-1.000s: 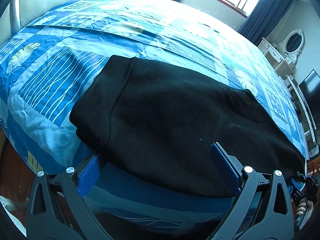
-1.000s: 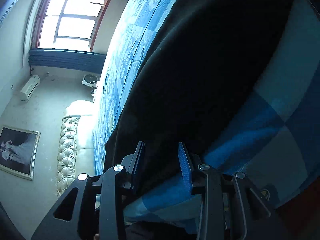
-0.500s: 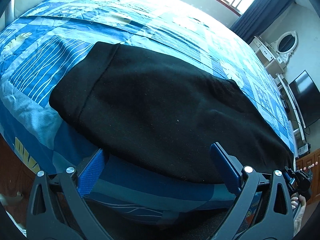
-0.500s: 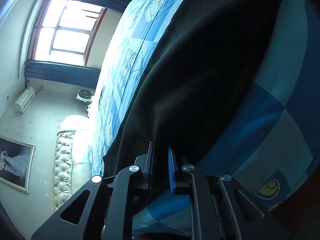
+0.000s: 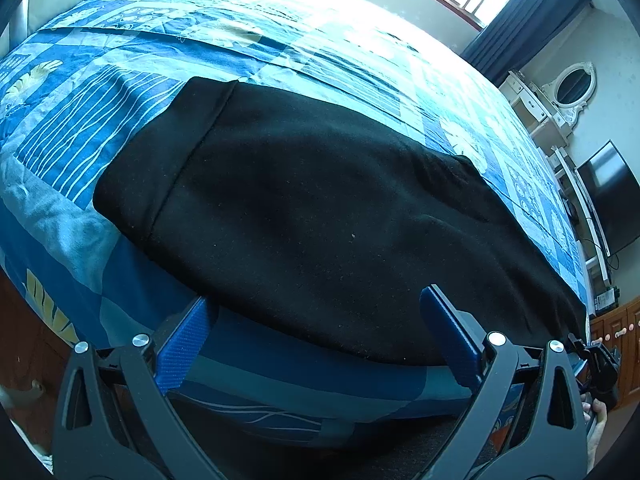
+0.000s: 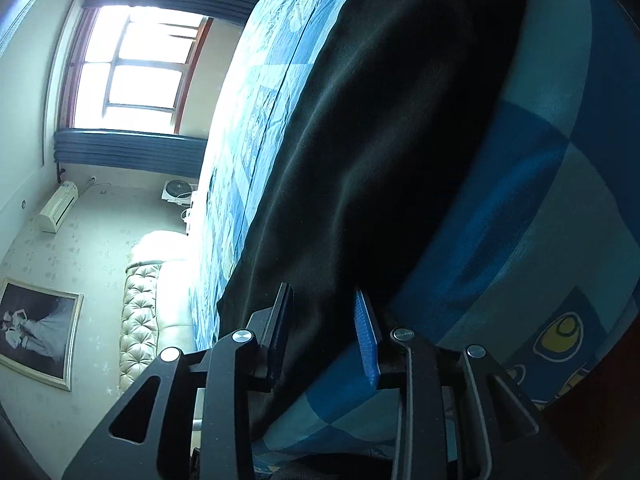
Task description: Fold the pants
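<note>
Black pants (image 5: pixel 320 216) lie flat across a bed with a blue patchwork cover (image 5: pixel 120 92), waistband at the left. My left gripper (image 5: pixel 316 320) is open and empty, its jaws wide apart at the pants' near edge. The other gripper shows at the pants' far right end (image 5: pixel 600 364). In the right wrist view the pants (image 6: pixel 380 140) fill the middle. My right gripper (image 6: pixel 322 312) is open, with the pants' end between its blue pads (image 6: pixel 366 336) but not pinched.
The bed's near edge drops off below the pants (image 5: pixel 280 384). A dresser with an oval mirror (image 5: pixel 572 88) and a TV (image 5: pixel 612 196) stand beyond the bed's right side. A padded headboard (image 6: pixel 140 312) and a window (image 6: pixel 132 68) show in the right wrist view.
My right gripper closed on the pants' end half a second ago and has now opened again. My left gripper has shifted a little; the pants lie as before.
</note>
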Motion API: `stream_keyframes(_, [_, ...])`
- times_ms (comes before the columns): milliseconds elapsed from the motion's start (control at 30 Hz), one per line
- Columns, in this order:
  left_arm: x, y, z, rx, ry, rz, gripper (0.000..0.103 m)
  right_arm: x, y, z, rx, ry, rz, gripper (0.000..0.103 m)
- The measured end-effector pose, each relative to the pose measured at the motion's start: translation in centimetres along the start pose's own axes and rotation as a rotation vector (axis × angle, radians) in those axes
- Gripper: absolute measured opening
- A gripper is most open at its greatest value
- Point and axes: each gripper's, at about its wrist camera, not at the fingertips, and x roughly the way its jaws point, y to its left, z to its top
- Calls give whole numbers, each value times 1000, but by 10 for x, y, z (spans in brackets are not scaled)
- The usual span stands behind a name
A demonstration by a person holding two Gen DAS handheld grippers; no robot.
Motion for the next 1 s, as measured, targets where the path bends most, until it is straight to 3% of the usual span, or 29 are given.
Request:
stream_keyframes(267, [2, -1, 1, 3, 6, -7, 100, 36, 15, -24, -46, 89, 8, 32])
stream_keyframes(300, [2, -1, 1, 1, 8, -8, 100, 37, 18, -26, -58, 91, -1, 27])
stream_keyframes(367, [2, -1, 0, -1, 7, -8, 100, 40, 26, -31, -97, 118, -17, 8])
stream_keyframes(733, [2, -1, -1, -3, 12, -9, 100, 36, 24, -52, -161, 140, -61, 7])
stream_keyframes(1000, [6, -2, -3, 16, 15, 0, 100, 23, 16, -52, -126, 177, -23, 9])
